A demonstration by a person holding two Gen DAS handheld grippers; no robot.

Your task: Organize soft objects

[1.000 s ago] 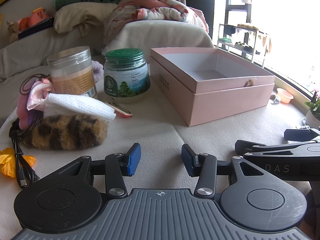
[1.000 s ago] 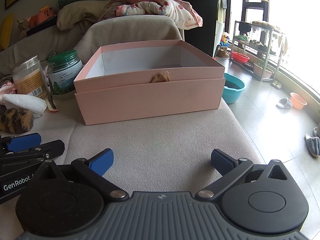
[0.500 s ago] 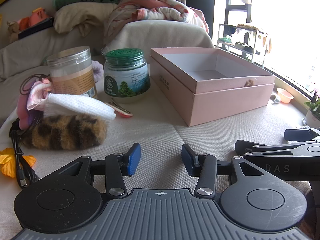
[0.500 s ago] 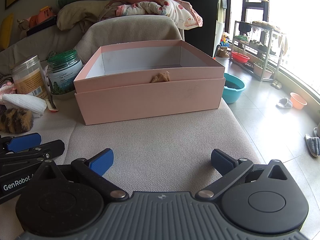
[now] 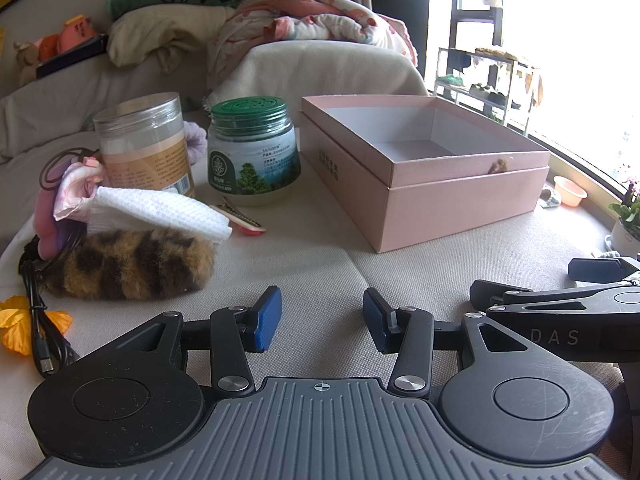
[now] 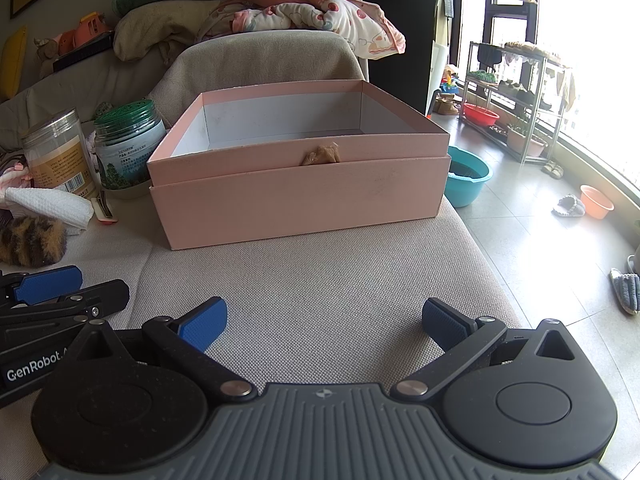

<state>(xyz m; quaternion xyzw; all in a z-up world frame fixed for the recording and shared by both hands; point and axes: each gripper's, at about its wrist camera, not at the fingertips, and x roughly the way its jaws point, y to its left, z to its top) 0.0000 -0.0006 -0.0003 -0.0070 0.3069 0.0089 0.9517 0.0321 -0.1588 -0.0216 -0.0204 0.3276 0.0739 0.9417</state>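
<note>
Nothing has shifted: my left gripper (image 5: 322, 320) and right gripper (image 6: 324, 324) stay parted and empty, the tiger-striped plush (image 5: 132, 262) untouched, pink box (image 6: 298, 196) waiting

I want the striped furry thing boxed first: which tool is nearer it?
Left. The left tool sits just right of the furry pouch; the right tool lies farther right.

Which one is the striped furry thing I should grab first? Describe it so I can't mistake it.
Start from the open pink box on the beige cushion and look left, past the green-lidded jar and the clear jar. In front of them lies a pile; the striped plush sits at its bottom, under a white cloth. It alone is furry, with brown and black bands.
</note>
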